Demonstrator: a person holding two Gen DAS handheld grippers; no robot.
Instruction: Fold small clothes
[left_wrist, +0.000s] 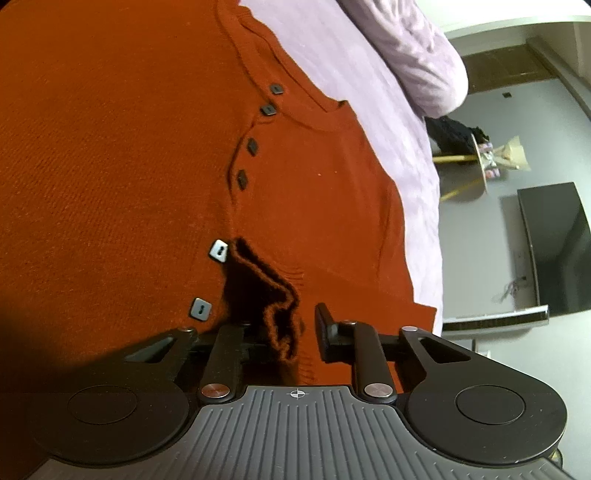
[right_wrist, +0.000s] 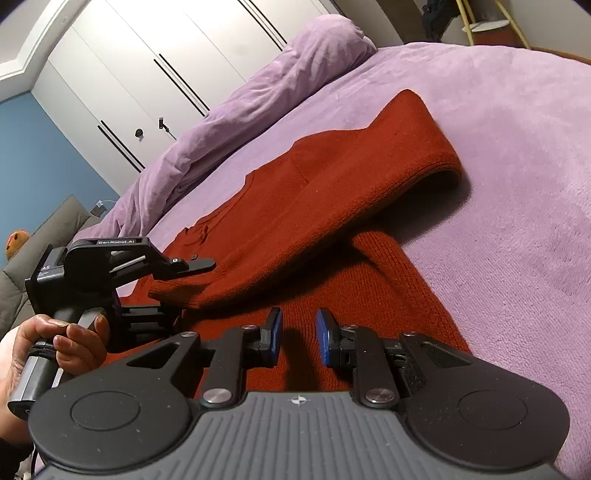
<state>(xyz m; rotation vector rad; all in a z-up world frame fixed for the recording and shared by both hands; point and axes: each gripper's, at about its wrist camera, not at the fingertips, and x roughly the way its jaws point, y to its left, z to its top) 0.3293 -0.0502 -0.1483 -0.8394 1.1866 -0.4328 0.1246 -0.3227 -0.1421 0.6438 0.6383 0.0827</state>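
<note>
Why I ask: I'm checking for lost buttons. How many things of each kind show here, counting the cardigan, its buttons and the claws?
Cardigan: 1
Buttons: 6
Claws: 2, left claw and right claw
Total: 9
</note>
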